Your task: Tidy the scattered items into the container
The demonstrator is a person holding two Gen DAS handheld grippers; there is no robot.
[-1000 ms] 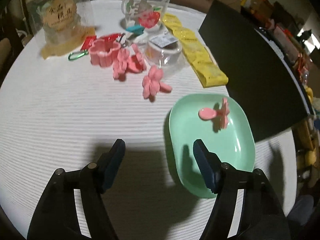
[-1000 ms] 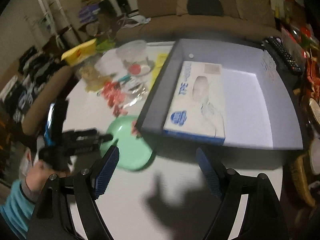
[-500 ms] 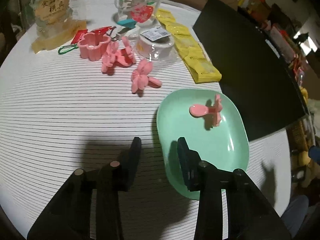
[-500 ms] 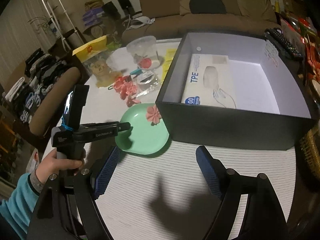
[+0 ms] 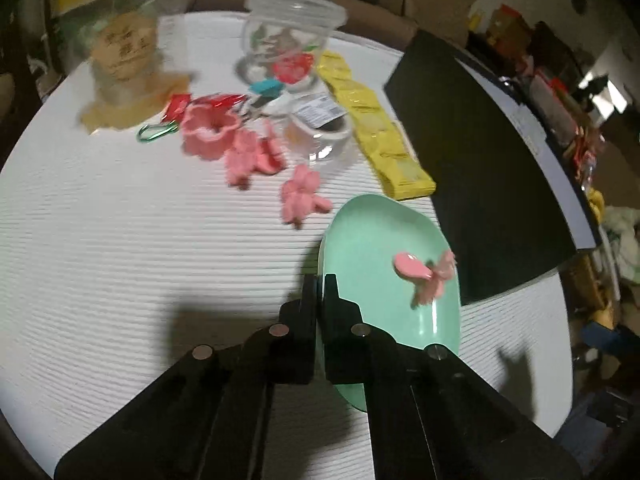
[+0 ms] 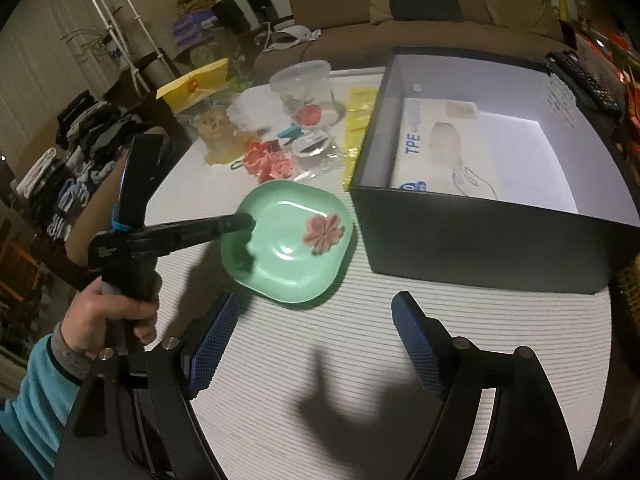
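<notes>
My left gripper (image 5: 320,280) is shut on the near rim of the green plate (image 5: 372,240), which looks tilted up off the white table; it also shows in the right wrist view (image 6: 244,222) on the plate (image 6: 288,256). A pink flower clip (image 5: 428,276) lies in the plate (image 6: 323,231). My right gripper (image 6: 316,344) is open and empty above the table, near the plate. The black box (image 6: 480,236) holds a white glove pack (image 6: 444,144). More pink flower clips (image 5: 302,194) lie loose on the table.
A clear tub (image 5: 292,36), tape roll (image 5: 320,132), yellow sachet strip (image 5: 380,128), snack bag (image 5: 120,52), pink cutter (image 5: 208,132) and green carabiner (image 5: 154,133) crowd the far table. The black box wall (image 5: 480,160) stands right of the plate.
My left gripper has closed from wide open onto the plate's rim and the plate has tipped up. The right gripper has stayed open, its view steadying over the table.
</notes>
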